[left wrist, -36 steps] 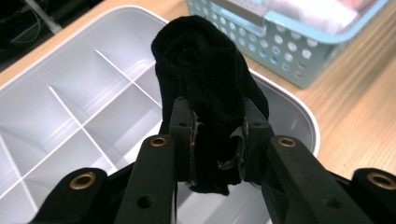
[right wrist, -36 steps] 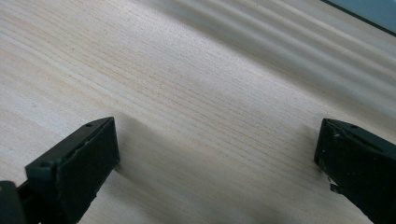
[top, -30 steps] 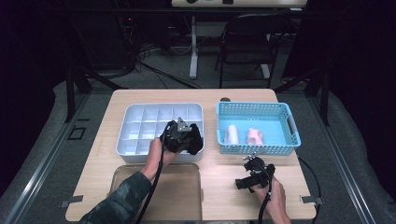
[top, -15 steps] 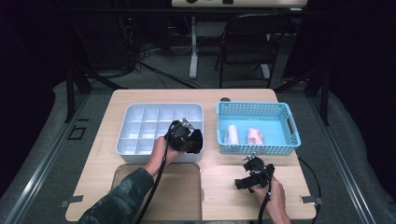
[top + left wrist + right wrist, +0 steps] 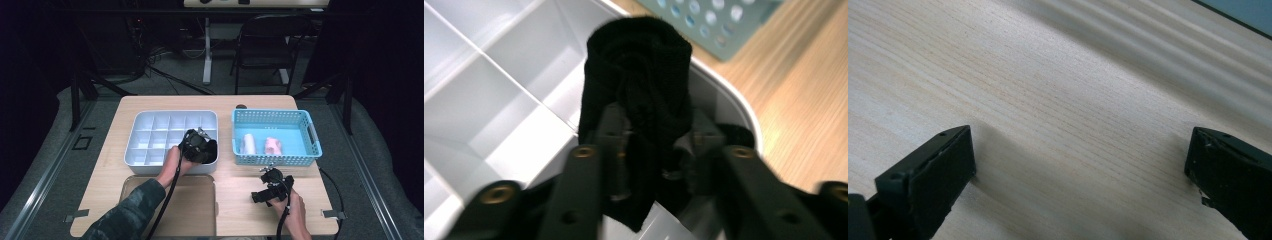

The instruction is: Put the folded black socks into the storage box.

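Two left gripper (image 5: 651, 150) jaws just opened around black sock (image 5: 639, 75).

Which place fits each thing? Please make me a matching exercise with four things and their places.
Things:
1. black sock
2. pink roll
3. right gripper
4. chair

Places:
A. on the floor behind the table
B. inside the blue basket
C. low over bare wood, in front of the basket
D. between the left gripper's fingers, at the near right corner of the white tray

Pairs: 1-D, 2-B, 3-C, 4-A
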A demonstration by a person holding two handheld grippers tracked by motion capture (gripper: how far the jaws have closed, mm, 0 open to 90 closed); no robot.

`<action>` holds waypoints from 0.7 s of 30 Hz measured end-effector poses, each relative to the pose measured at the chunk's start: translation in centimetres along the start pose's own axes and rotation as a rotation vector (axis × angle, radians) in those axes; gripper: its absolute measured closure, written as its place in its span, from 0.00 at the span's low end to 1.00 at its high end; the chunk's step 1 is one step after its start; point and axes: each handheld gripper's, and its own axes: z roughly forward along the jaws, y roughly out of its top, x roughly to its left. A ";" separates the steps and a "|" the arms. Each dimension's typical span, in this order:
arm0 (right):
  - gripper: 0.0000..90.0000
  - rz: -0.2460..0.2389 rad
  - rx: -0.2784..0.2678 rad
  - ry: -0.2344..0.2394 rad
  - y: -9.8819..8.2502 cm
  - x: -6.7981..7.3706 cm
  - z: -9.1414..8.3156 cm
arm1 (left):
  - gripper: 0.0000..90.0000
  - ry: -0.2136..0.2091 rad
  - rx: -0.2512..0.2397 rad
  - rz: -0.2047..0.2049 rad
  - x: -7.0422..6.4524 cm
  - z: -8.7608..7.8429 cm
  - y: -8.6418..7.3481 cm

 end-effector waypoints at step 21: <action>0.00 0.004 -0.006 -0.001 0.0 0.0 0.0 | 0.82 0.007 0.104 -0.001 -0.2 0.1 0.1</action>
